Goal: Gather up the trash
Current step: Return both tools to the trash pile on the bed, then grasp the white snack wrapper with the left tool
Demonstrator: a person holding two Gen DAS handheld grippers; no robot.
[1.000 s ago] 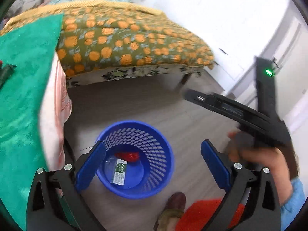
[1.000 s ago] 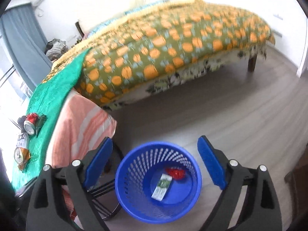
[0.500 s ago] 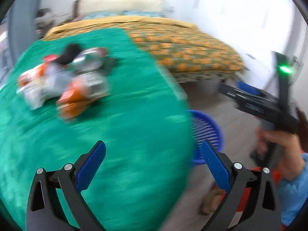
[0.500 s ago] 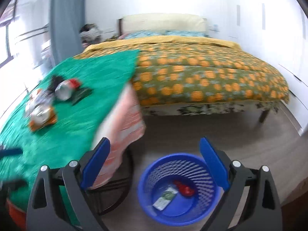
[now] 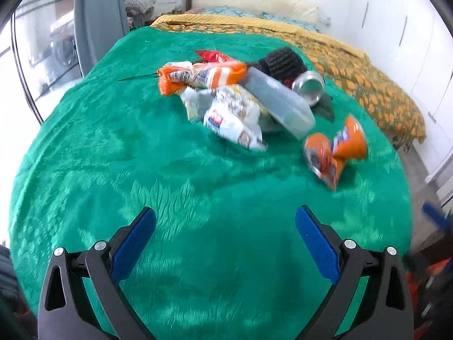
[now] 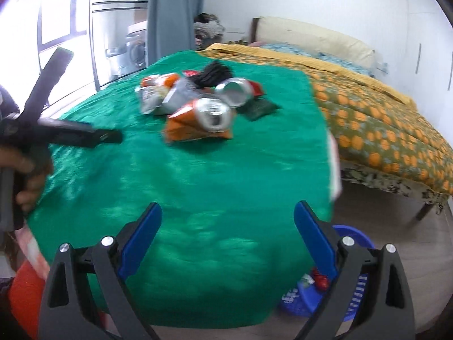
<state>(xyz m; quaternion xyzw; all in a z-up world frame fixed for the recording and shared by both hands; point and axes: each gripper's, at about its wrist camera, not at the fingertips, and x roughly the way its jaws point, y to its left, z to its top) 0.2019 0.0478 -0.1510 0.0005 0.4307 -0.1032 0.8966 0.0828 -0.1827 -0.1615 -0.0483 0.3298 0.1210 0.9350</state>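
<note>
On the green cloth lies one heap of trash: two drink cans, two orange snack wrappers, one white printed packet, one clear plastic container, one red wrapper and one black ribbed object. At five o'clock in the right wrist view stands one blue basket, holding one red item and one pale wrapper.

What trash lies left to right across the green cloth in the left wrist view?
Orange-and-white wrapper → white snack bag → grey plastic container → silver can → crumpled orange packet.
</note>
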